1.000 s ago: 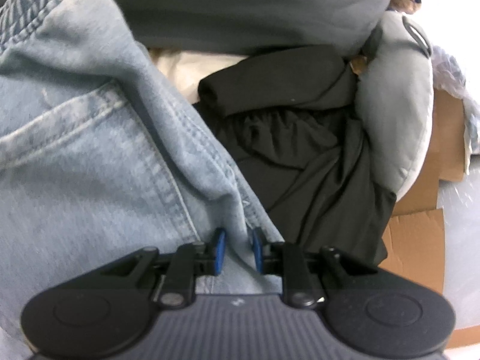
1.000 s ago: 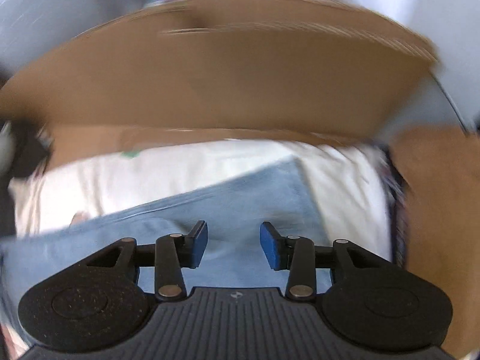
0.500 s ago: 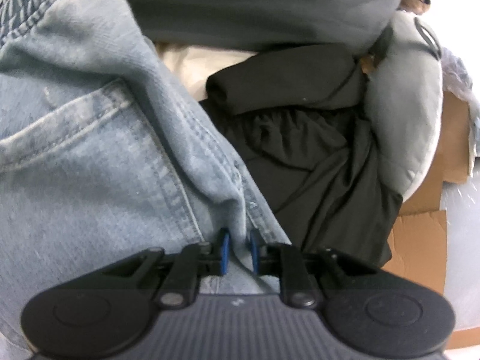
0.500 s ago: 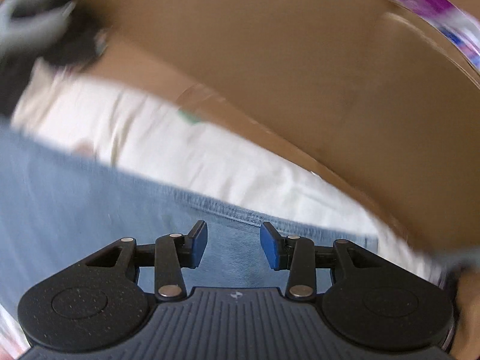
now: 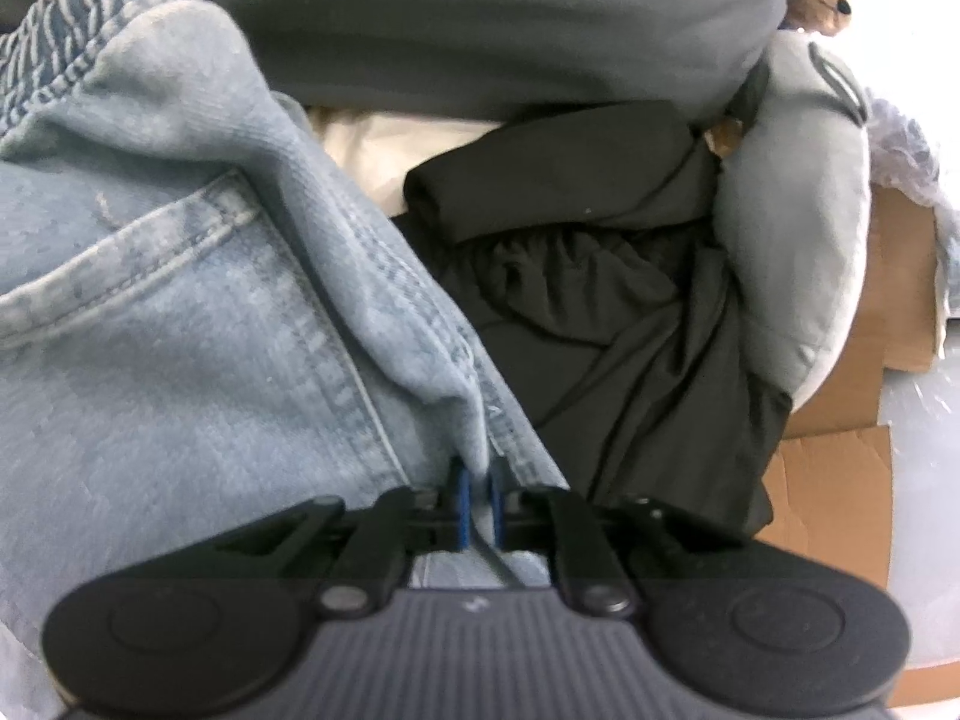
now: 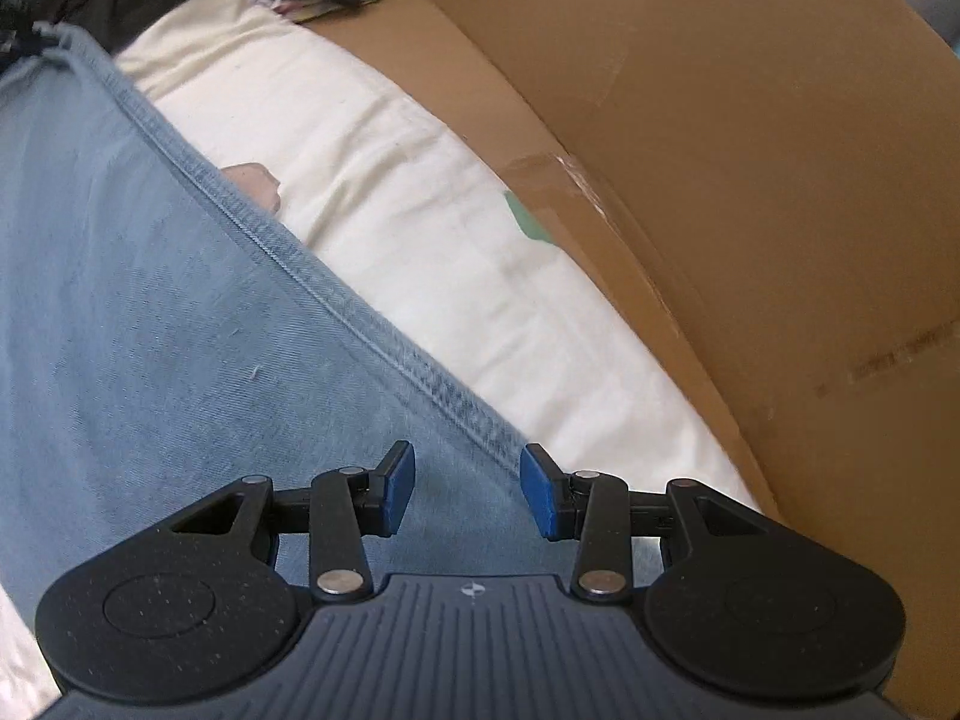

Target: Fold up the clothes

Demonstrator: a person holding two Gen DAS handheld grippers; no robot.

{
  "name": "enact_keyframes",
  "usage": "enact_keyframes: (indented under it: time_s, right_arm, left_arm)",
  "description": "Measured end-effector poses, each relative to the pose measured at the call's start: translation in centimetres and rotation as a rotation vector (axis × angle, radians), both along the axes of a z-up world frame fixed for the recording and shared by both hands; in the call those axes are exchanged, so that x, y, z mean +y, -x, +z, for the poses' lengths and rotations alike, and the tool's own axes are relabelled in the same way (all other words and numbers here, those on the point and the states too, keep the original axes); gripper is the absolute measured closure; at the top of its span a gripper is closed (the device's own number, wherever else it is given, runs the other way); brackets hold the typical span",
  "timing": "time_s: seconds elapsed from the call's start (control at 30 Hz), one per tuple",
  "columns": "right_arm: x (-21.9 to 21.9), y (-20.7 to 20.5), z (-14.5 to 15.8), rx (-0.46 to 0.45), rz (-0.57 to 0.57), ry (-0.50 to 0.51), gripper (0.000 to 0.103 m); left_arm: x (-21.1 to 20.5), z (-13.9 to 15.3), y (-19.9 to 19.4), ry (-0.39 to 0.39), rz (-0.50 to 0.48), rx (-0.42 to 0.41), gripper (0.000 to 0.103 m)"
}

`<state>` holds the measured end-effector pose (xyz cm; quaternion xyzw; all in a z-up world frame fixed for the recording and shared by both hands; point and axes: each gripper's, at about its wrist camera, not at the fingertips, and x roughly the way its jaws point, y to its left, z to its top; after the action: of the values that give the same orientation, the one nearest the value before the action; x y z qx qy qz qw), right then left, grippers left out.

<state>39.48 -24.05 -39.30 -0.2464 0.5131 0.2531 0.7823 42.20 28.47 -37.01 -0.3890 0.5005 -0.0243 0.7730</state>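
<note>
Jeans [image 5: 180,348] faded light blue; garment [image 5: 600,312] black; sheet [image 6: 420,228] cream; cardboard [image 6: 750,150] brown.

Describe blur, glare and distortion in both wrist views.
Left wrist view: soft focus throughout, light blue denim jeans slightly smeared, top-right corner blown out white, fisheye bending at edges. Right wrist view: sharper, jeans hem stitching crisp, brown cardboard box wall curved by the lens, no glare.

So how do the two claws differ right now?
The left claw is pinched shut on a fold of the light blue jeans; the right claw stands open, holding nothing. The left one sits beside a black garment, the right one over the jeans' seam near a cream cloth. Both have blue pads.
</note>
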Motion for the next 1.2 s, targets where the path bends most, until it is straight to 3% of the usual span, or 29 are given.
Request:
enact_keyframes:
  time_s: [0.47, 0.57, 0.67, 0.77, 0.93, 1.2]
  right_arm:
    - [0.8, 0.3, -1.8, 0.086, 0.206, 0.12, 0.057]
    - [0.8, 0.2, -2.0, 0.1, 0.214, 0.125, 0.058]
    - [0.8, 0.6, -1.9, 0.123, 0.234, 0.12, 0.087]
    - [0.8, 1.4, -1.5, 0.114, 0.269, 0.137, 0.09]
    - [0.2, 1.6, 0.5, 0.088, 0.186, 0.101, 0.092]
    - [0.7, 0.9, 1.4, 0.058, 0.033, 0.107, 0.093]
  left_arm:
    - [0.3, 0.2, 0.8, -0.043, -0.097, -0.023, 0.098]
    - [1.6, 0.7, 2.7, -0.055, -0.111, -0.033, 0.098]
    - [1.7, 0.6, 2.8, -0.049, -0.108, -0.036, 0.098]
    - [1.7, 0.8, 2.7, -0.047, -0.111, -0.05, 0.098]
    - [1.0, 2.1, 2.0, -0.078, -0.155, -0.106, 0.098]
    - [0.6, 2.7, 0.9, -0.059, -0.138, -0.121, 0.098]
